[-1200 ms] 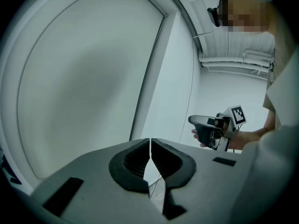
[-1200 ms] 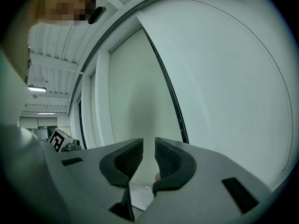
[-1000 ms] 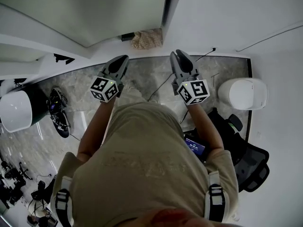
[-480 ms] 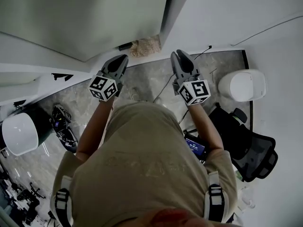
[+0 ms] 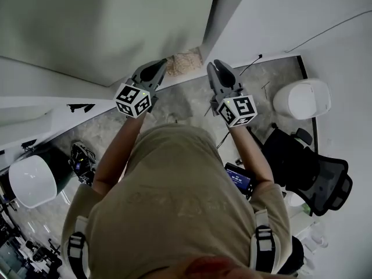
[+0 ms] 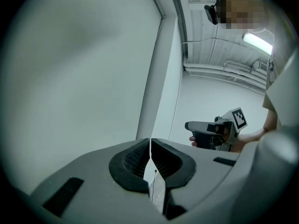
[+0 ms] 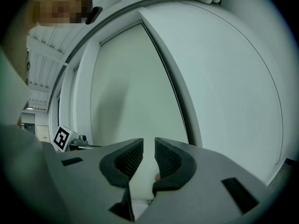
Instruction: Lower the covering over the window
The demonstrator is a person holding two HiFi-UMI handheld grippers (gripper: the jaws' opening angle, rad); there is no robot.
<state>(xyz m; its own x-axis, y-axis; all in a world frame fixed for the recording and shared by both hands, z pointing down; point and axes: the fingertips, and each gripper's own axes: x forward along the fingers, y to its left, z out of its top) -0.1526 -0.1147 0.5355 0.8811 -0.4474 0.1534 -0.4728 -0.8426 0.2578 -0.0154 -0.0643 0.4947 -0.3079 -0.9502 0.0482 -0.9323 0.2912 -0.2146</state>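
The window covering (image 5: pixel 104 22) is a plain pale grey-green sheet that fills the pane in front of me, also seen in the left gripper view (image 6: pixel 79 78) and the right gripper view (image 7: pixel 131 92). A grey upright frame post (image 5: pixel 225 10) borders it on the right. My left gripper (image 5: pixel 158 68) is raised toward the covering's lower right corner with its jaws shut (image 6: pixel 150 146). A thin dark line shows in the slit behind the pads; whether it is gripped is unclear. My right gripper (image 5: pixel 216 68) points up beside the post, jaws slightly apart (image 7: pixel 149 155), nothing clearly between the pads.
A white wall (image 5: pixel 302 16) runs right of the post. Below lie a brownish crumpled bundle (image 5: pixel 183 61) at the window's foot, a white round bin (image 5: pixel 302 97), a black office chair (image 5: pixel 319 182), cables, a white ledge (image 5: pixel 52 100) and a white round object (image 5: pixel 32 180).
The head view has tilted up, so the covering fills more of the picture. The left gripper has edged up and right toward the post. The right gripper has hardly moved.
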